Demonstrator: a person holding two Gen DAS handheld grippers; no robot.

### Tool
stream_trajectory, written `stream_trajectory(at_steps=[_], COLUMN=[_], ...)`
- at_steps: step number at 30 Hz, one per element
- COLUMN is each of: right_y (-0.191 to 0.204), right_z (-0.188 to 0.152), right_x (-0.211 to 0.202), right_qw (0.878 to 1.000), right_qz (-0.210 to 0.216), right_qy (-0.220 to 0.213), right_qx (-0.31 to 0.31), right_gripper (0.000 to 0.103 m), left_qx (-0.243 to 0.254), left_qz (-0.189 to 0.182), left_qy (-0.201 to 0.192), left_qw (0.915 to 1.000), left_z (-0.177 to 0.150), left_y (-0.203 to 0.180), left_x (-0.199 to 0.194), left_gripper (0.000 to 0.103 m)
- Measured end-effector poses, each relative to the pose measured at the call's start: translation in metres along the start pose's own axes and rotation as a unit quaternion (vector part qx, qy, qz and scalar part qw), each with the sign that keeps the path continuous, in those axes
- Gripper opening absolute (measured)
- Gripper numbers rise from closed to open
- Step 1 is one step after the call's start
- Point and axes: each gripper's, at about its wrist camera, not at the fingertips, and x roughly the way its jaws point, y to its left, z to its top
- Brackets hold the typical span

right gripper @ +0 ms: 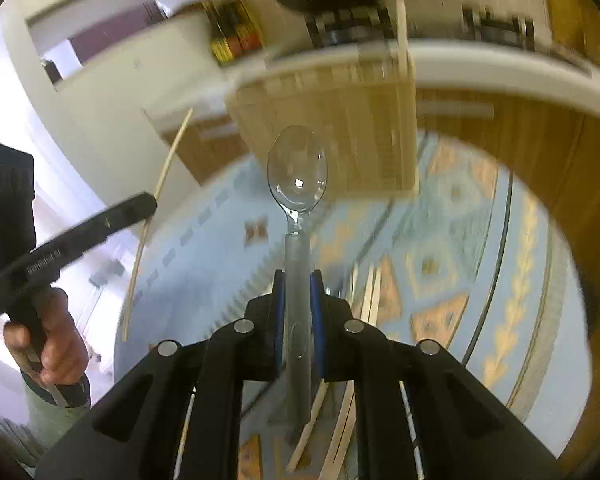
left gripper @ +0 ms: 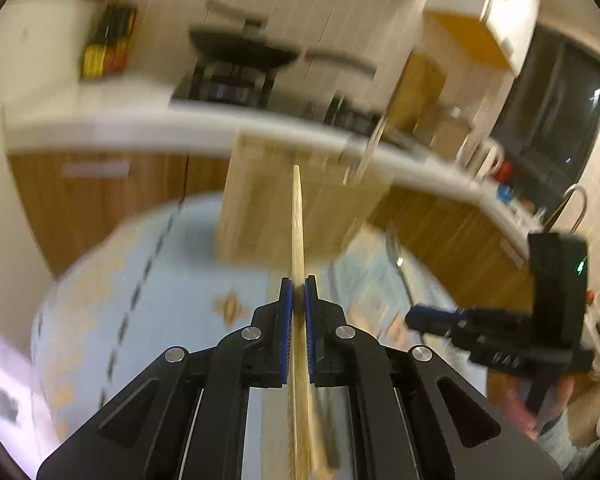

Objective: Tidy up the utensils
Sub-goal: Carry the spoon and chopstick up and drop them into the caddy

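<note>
- Wooden chopstick (left gripper: pixel 298 216): clamped between the blue pads of the left gripper (left gripper: pixel 299 285), tip projecting forward.
- Clear plastic spoon (right gripper: pixel 297 168): handle pinched in the right gripper (right gripper: pixel 298 278), bowl beyond the fingertips.
- Both above a patterned tablecloth (right gripper: pixel 440 240), near a wooden holder (right gripper: pixel 340 120).

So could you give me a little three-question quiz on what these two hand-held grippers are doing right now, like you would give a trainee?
1. True or false: the left hand-held gripper is shut on a wooden stick.
2. What does the right hand-held gripper hold? A) a metal fork B) a clear plastic spoon C) nothing
3. Fill in: ahead of both hand-held grippers, on the patterned tablecloth, stands a wooden ____.

Key
1. True: its blue pads press on the stick from both sides.
2. B: the pads clamp the spoon's handle, with the bowl pointing away.
3. Box; the blur hides what is inside it.
</note>
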Motion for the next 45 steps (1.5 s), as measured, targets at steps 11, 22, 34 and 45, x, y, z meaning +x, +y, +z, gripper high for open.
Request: stream_trajectory(at_steps=[11, 22, 34, 45], right_y=[-0.002, -0.035, -0.045, -0.047], right_z=[0.093, 0.160, 0.151, 0.122], right_x=[-0.036, 0.010, 0.064, 0.049], right_qw=[0.984, 0.969, 0.957, 0.960], right_qz=[-0.031, -0.086, -0.140, -0.122], right_qy=[-0.173, -0.231, -0.249, -0.248], right_qx=[-0.040, -0.020, -0.041, -0.046], right_gripper=[0.010, 0.010, 0.010, 0.031], left_qx=[0.008, 0.004, 0.024, 0.024], left_qz=[-0.045, -0.006, 0.033, 0.013], left_qy=[-0.145, -0.194, -0.213, -0.192], left_qw=[0.9884, 0.9810, 0.9762, 0.9810], left_z=[0.097, 0.141, 0.126, 0.097], left_y=[-0.020, 0.000, 0.015, 0.023], left_x=[0.010, 0.073, 0.118, 0.115], left_gripper=[0.004, 0.004, 0.004, 0.009])
